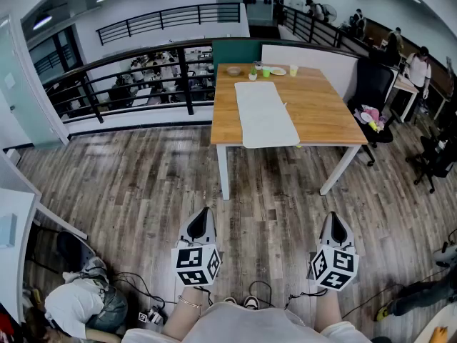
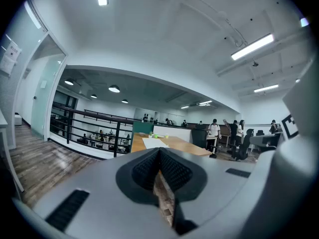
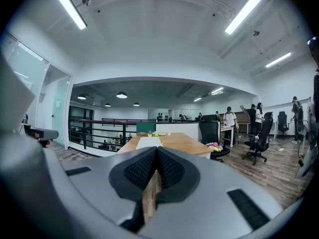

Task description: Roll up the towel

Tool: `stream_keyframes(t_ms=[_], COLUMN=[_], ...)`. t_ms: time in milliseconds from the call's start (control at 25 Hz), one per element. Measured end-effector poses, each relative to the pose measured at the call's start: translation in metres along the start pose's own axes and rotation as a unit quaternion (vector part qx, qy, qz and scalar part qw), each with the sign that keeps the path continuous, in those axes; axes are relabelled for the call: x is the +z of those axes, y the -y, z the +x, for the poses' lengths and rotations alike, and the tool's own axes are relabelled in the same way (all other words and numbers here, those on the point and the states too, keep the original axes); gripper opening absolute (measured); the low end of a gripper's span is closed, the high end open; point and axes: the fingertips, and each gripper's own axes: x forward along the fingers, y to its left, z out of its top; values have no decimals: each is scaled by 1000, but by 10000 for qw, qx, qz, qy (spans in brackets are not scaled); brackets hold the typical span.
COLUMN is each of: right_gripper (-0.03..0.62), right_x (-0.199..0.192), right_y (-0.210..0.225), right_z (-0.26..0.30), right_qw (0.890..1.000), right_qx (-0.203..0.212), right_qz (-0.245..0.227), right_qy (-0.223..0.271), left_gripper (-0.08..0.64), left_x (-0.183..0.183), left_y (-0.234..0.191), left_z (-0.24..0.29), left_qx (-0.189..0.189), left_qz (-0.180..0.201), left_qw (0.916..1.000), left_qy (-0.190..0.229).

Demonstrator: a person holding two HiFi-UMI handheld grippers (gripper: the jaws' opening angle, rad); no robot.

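The white towel [image 1: 265, 114] lies flat and unrolled on the wooden table [image 1: 328, 113], a little left of the middle, and its near end reaches the near edge (it seems to hang slightly over it). Small cups and dishes [image 1: 265, 71] stand at the far edge. The left gripper [image 1: 202, 219] and the right gripper [image 1: 334, 221] are over the plank floor [image 1: 143, 184], well apart from the table, each with jaws pressed together on nothing

An open-plan office on an upper floor: a railing [image 1: 136, 66] overlooks desks [image 1: 153, 71] below, swivel chairs [image 1: 373, 95] stand on wood flooring [image 1: 143, 184], and strip lights [image 3: 243, 12] line the ceiling.
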Motion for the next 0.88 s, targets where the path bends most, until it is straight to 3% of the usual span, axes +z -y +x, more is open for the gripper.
stream_keyframes(t_ms=[280,480,680,880], right_gripper=[-1,2,2,12], right_x=[-7,-13,-11,-11], right_y=[-4,-13,-14,-15], right_z=[-2,-1,-1,-3], right_qw=[9999,9980,9983,9981], right_qx=[107,448,447,475], right_qz=[25,431,359,365], right_qy=[-90,-96,-124,-138], left_gripper=[2,3,3,12], left_x=[-2,-6,0,1], left_y=[-1,-1,-1,1], left_z=[-3,-5,-7,-12], left_qx=[54,37,-80,-114], left_qz=[3,-67,-290,-219], left_qw=[10000,10000,9995,9997], left_qy=[-13,-30,48,12])
